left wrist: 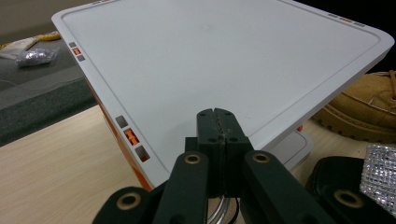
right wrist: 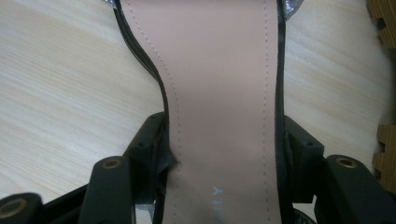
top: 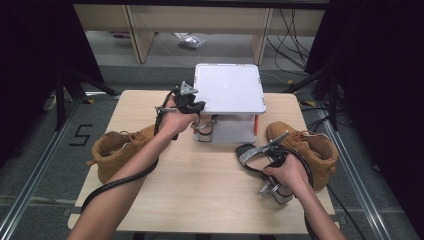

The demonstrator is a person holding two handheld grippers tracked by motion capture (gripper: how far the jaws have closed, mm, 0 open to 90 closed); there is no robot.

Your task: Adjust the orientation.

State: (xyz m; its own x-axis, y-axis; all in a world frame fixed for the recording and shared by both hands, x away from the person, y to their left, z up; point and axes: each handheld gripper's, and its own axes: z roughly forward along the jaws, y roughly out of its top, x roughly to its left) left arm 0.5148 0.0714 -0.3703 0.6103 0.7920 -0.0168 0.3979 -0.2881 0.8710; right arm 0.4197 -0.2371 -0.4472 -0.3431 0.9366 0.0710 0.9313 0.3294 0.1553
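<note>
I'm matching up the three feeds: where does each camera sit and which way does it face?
High view: above the person's side, looking forward and down on the table; both forearms show.
Left gripper view: rides the left gripper, shut jaws before the white box.
Right gripper view: rides the right gripper, jaws clamping the sandal.
Shared: high and left views show the white box.

The left gripper (left wrist: 219,128) has its two black jaws pressed together, nothing between them, over the near edge of a white lid (left wrist: 224,60). A tan boot (left wrist: 369,105) lies at right on the wooden tabletop (left wrist: 56,163), a glittery strap (left wrist: 380,170) below it.
</note>
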